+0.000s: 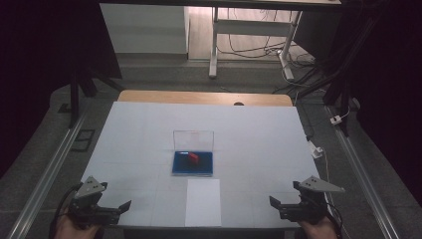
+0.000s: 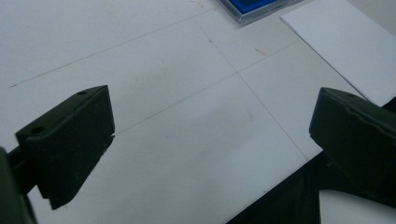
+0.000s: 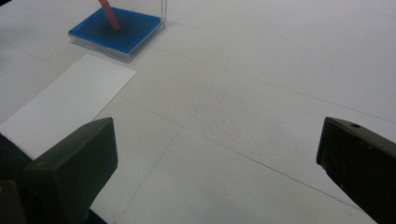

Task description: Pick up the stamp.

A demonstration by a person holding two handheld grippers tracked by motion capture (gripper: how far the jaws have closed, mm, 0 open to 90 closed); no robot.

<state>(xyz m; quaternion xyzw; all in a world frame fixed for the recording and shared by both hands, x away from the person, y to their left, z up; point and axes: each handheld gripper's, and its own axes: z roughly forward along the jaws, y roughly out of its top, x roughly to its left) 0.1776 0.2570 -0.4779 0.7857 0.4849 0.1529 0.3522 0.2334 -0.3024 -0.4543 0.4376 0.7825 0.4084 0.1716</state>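
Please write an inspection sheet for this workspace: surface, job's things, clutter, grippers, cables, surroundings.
Surface: table under a white cover with faint grid lines; bare wooden strip at the far edge.
Job's things: clear case with a blue inside, lid standing up, at the middle; small red piece in it; white sheet of paper flat in front of it, apart from it.
Clutter: nothing seen.
Grippers: left hand-held gripper open, empty, low at the near left corner; right hand-held gripper open, empty, near right corner.
Cables: one trails from each gripper; loose wires on the floor beyond the table.
Surroundings: dark room, metal rails on both sides, white desk frame behind.
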